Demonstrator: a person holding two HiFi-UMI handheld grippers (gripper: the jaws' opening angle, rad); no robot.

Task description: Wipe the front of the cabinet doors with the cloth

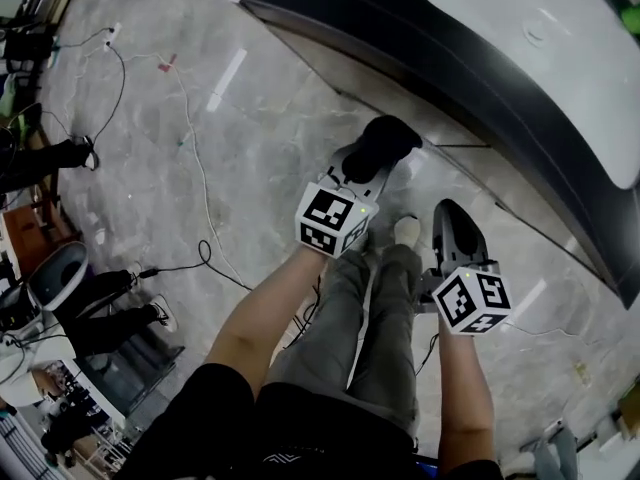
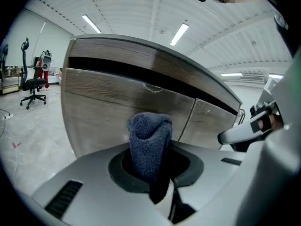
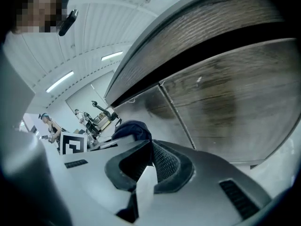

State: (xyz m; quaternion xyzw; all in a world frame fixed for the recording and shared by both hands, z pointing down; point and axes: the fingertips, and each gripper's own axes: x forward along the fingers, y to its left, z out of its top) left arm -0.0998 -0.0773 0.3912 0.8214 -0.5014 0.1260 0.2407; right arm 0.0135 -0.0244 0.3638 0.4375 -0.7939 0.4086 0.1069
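Observation:
A dark blue-grey cloth [image 2: 149, 142] sticks up bunched out of my left gripper [image 2: 153, 171], whose jaws are shut on it. In the head view the cloth [image 1: 385, 140] is a dark lump at the tip of the left gripper [image 1: 362, 171], held close to the foot of the wood-grain cabinet doors [image 2: 113, 109]. My right gripper [image 1: 450, 220] hangs lower and to the right, beside my legs, jaws shut with nothing in them. In the right gripper view its jaws [image 3: 150, 155] point at a door [image 3: 235, 107]; the cloth [image 3: 134, 129] shows just beyond.
The cabinet carries a white countertop [image 1: 520, 38] with a dark edge, curving across the upper right. Cables [image 1: 195, 158] and a white strip [image 1: 227, 78] lie on the grey floor. Seated people [image 1: 90, 308] are at the left. An office chair [image 2: 30, 81] stands far off.

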